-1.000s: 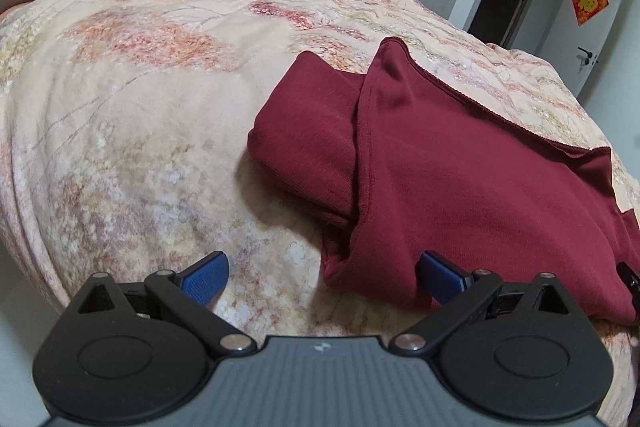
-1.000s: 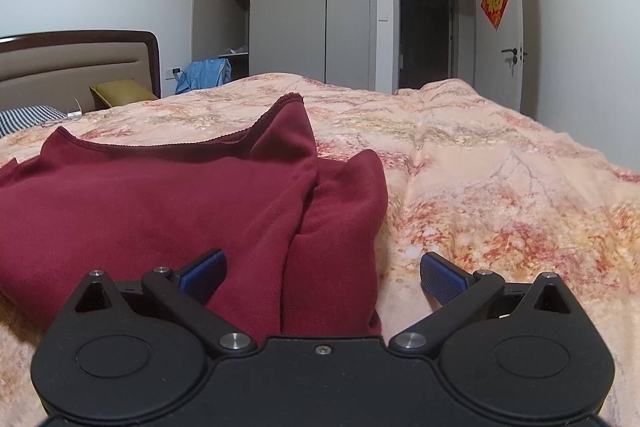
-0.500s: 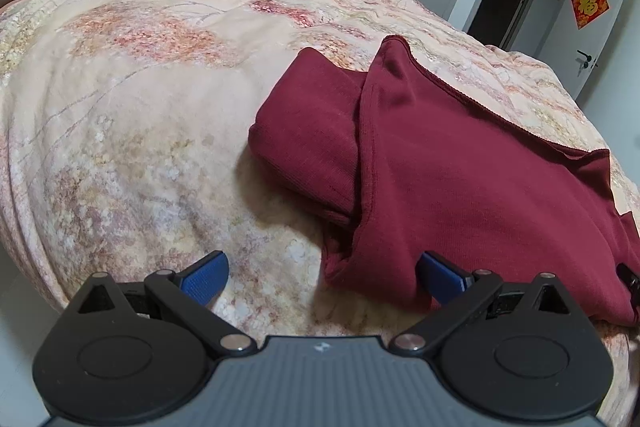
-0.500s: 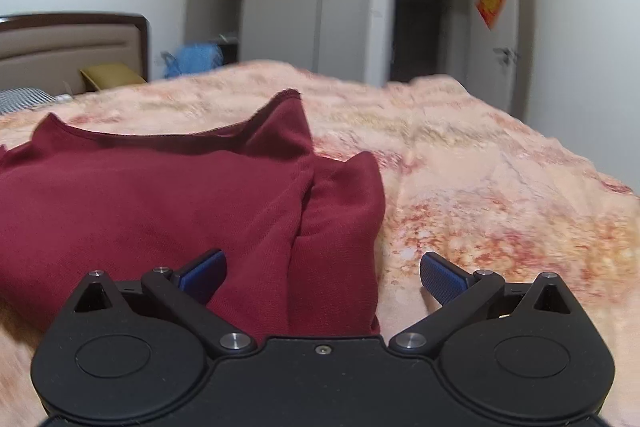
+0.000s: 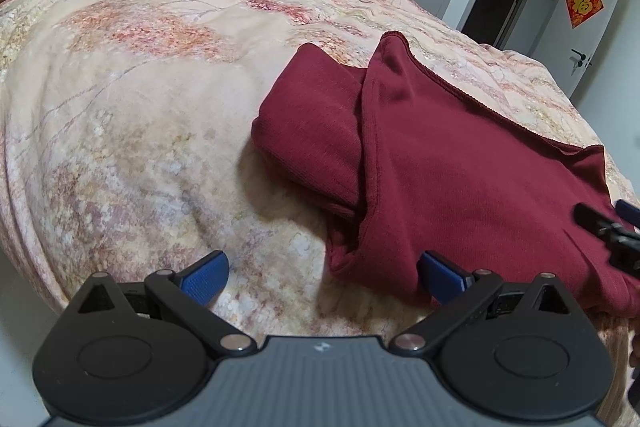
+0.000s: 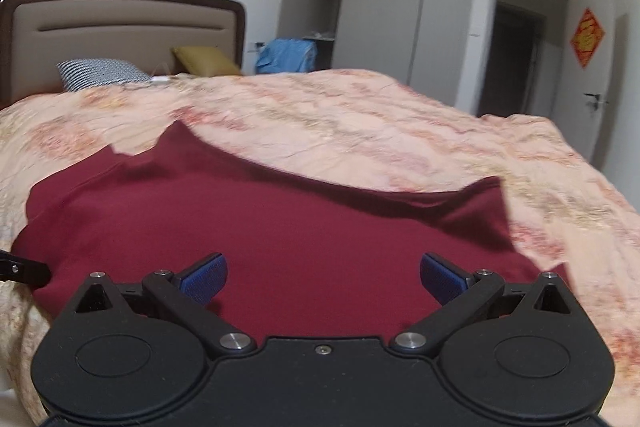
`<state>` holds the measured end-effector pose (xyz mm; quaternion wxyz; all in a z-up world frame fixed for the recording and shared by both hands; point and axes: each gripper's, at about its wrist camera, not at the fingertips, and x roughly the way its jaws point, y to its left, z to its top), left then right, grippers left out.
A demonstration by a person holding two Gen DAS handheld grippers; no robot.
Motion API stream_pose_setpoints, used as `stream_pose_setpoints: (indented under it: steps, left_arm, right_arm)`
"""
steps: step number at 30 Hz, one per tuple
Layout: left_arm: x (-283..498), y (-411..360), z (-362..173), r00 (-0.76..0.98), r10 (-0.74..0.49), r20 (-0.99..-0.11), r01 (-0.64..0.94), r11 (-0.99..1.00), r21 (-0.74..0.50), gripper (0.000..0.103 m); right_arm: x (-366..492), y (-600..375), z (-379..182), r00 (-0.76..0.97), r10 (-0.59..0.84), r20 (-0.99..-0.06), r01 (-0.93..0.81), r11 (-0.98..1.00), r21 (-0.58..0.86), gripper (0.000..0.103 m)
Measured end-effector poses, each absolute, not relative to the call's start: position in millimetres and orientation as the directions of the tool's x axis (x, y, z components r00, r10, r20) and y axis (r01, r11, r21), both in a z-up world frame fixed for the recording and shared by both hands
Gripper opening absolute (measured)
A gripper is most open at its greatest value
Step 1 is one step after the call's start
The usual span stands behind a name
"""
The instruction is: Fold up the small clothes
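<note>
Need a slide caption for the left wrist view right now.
Open left claw poised at the near corner of the partly folded maroon garment on the floral bedspread.

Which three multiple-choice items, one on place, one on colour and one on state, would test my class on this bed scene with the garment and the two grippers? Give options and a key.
1. Where does the garment lie?
A. on the floral bedspread
B. on the floor
C. on the headboard

2. What colour is the garment?
A. blue
B. dark red
C. white

3. How do both grippers stand?
A. both shut on cloth
B. one open, one shut
C. both open, holding nothing

Key: 1 A, the bedspread shows all around it. 2 B, both views show dark red cloth. 3 C, the left gripper and the right gripper have their blue pads wide apart with nothing between them.
</note>
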<state>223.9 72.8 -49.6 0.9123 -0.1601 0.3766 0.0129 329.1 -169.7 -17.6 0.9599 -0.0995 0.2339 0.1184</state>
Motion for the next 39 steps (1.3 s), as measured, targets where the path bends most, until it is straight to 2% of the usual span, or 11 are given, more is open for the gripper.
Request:
stream_pose_setpoints:
  steps: [2, 4, 8, 22, 27, 32, 39]
  left_arm:
    - [222, 75, -50, 0.716, -0.105, -0.690, -0.146, 0.944, -0.295, 0.103]
    - [221, 78, -51, 0.714, -0.117, -0.690, -0.150, 0.937, -0.314, 0.103]
    - [219, 83, -52, 0.714, -0.128, -0.688, -0.177, 0.918, -0.355, 0.103]
    - [212, 77, -55, 0.724, -0.094, -0.683, -0.222, 0.906, -0.359, 0.103]
    - [204, 81, -54, 0.728, -0.100, -0.678, -0.266, 0.871, -0.414, 0.103]
    - [179, 85, -59, 0.768, -0.159, -0.620, -0.303, 0.762, -0.572, 0.103]
    - [171, 70, -59, 0.822, -0.326, -0.467, -0.146, 0.672, -0.726, 0.103]
  right_arm:
    - [334, -161, -27, 0.830, 0.173, -0.530, -0.290, 0.946, -0.145, 0.102]
    - [337, -161, -34, 0.819, 0.171, -0.548, -0.275, 0.955, -0.113, 0.102]
    - [339, -168, -42, 0.813, 0.203, -0.545, -0.263, 0.964, -0.034, 0.102]
    - [331, -182, -56, 0.841, 0.256, -0.477, -0.284, 0.959, 0.014, 0.103]
    - [329, -185, -56, 0.841, 0.262, -0.472, -0.285, 0.958, 0.024, 0.103]
    - [328, -186, -56, 0.842, 0.267, -0.468, -0.286, 0.958, 0.032, 0.103]
    - [327, -188, -56, 0.843, 0.274, -0.464, -0.288, 0.957, 0.041, 0.103]
